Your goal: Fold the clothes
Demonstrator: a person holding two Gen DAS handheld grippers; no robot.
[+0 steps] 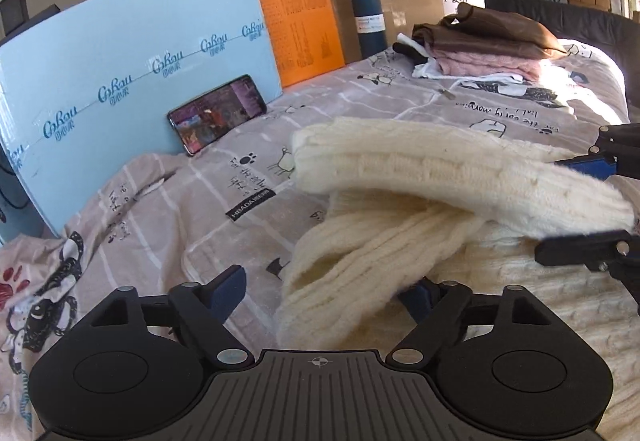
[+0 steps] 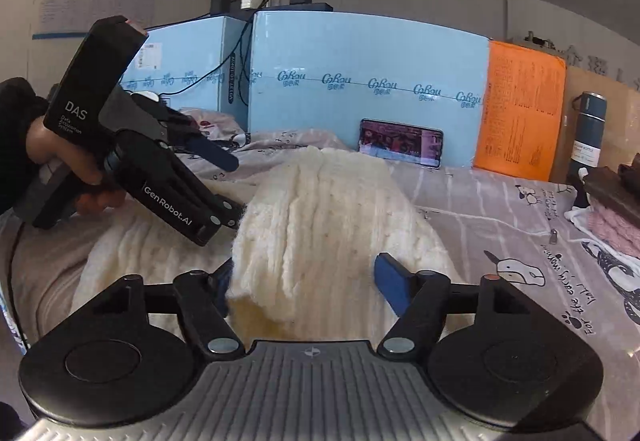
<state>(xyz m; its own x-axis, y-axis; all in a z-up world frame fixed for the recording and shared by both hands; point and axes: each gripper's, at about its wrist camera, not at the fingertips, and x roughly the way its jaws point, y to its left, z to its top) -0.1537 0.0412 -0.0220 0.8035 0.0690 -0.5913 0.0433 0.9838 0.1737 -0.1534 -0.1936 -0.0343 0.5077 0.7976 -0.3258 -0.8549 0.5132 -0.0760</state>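
A cream cable-knit sweater (image 1: 460, 177) lies on the bed, its sleeves bunched over its body; it also shows in the right wrist view (image 2: 320, 209). My left gripper (image 1: 324, 293) is open, with a thick fold of the sweater between its blue pads. It shows from the side in the right wrist view (image 2: 228, 189). My right gripper (image 2: 308, 281) is open around another raised fold of the sweater. It shows at the right edge of the left wrist view (image 1: 592, 201), its fingers either side of a sleeve.
The bed has a grey cartoon-print sheet (image 1: 360, 97). A pile of folded brown and pink clothes (image 1: 488, 41) sits at the far right. A phone (image 1: 218, 119) leans on a light blue box (image 1: 120, 53). An orange board (image 1: 298, 17) and a dark flask (image 1: 366, 13) stand behind.
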